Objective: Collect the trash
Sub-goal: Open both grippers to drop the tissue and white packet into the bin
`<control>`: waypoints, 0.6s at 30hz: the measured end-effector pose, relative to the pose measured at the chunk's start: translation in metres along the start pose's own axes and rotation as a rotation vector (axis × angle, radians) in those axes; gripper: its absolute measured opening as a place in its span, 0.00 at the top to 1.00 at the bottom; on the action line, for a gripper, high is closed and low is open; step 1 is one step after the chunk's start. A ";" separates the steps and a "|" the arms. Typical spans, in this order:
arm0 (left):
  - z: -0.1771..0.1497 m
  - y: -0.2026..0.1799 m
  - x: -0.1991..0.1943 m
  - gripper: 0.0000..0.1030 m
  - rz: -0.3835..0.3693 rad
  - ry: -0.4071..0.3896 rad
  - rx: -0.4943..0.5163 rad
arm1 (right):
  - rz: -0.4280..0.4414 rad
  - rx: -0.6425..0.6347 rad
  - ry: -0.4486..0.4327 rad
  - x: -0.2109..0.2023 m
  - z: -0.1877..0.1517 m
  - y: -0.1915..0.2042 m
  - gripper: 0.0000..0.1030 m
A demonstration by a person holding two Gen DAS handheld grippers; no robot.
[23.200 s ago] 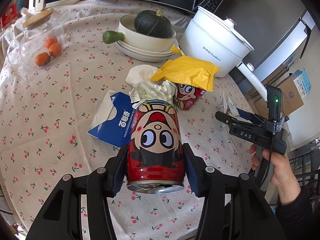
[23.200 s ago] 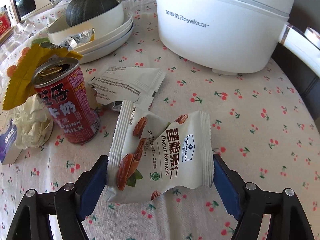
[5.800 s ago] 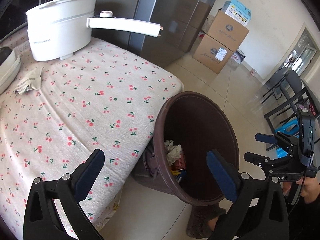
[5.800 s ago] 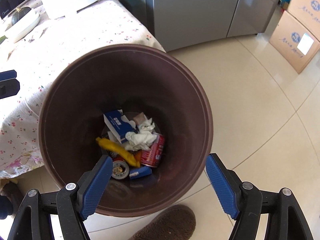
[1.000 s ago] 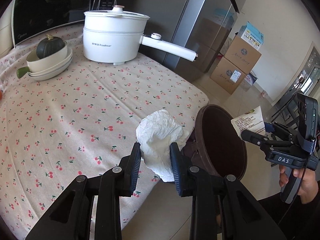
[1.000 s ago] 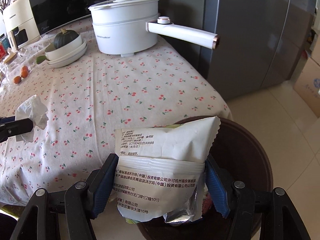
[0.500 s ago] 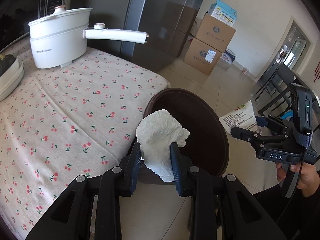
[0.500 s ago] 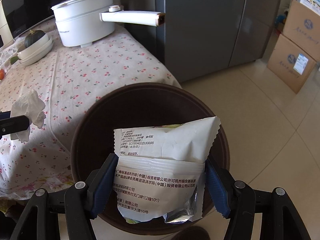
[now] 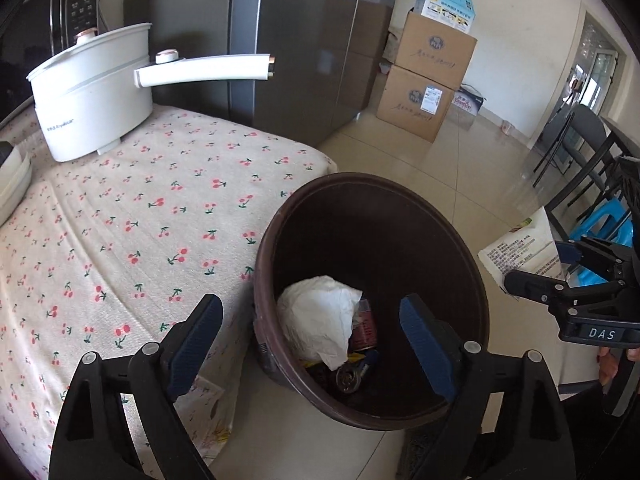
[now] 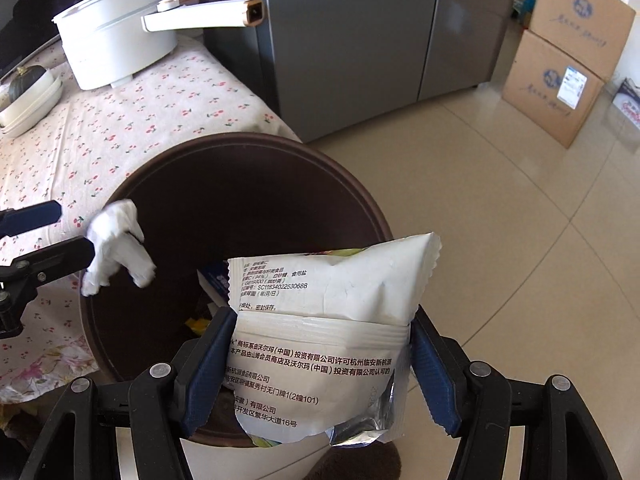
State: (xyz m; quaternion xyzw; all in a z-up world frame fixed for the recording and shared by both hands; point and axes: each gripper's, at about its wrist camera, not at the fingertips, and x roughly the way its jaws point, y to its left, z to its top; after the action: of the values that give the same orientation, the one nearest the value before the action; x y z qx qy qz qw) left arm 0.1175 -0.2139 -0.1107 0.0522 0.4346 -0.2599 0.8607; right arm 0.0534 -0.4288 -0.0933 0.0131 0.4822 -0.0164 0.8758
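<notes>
Nearly there, by the look of it: the left gripper (image 9: 310, 330) is opening over the brown bin (image 9: 472, 264), its blue pads spreading wide with nothing pressed between them, and the crumpled white tissue (image 9: 318, 320) is dropping free into the bin's mouth, seen in the right wrist view just beside the left gripper's lower finger at the bin's near rim. The right gripper (image 10: 320, 360) is pinching the white snack wrapper (image 10: 332, 308) by its two side edges and hanging it over the bin's opening, so that piece is not yet in. Inside the bin, a red can, something yellow and a bit of blue packaging are showing under the tissue, so earlier trash is already lying there. The stretch of cherry-print tablecloth (image 9: 120, 216) in view is carrying no loose litter, only the white electric pot (image 9: 90, 96) and stacked dishes at the far edge; I judge the wrapper to be the last piece, though part of the table is lying out of view. The tissue is soft, creased and shapeless; the wrapper is a thin, crinkly film pouch with serrated ends and a silvery torn lining at its lower edge; the bin is a smooth, round, rigid plastic tub flaring toward its rim.
</notes>
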 end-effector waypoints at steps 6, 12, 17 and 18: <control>-0.005 0.018 -0.014 0.02 0.026 0.017 -0.043 | 0.013 -0.020 0.007 0.005 0.006 0.010 0.30; -0.016 0.039 -0.032 0.02 0.091 0.066 -0.085 | 0.018 -0.056 -0.002 0.007 0.011 0.029 0.29; -0.028 0.049 -0.053 0.02 0.139 0.049 -0.090 | 0.027 -0.060 -0.015 0.008 0.018 0.043 0.15; -0.030 0.051 -0.057 0.02 0.151 0.041 -0.094 | 0.022 -0.063 -0.021 0.008 0.020 0.047 0.08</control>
State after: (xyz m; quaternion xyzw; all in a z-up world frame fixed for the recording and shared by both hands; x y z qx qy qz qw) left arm 0.0931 -0.1379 -0.0922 0.0498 0.4587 -0.1724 0.8703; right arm 0.0761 -0.3824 -0.0889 -0.0093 0.4730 0.0084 0.8810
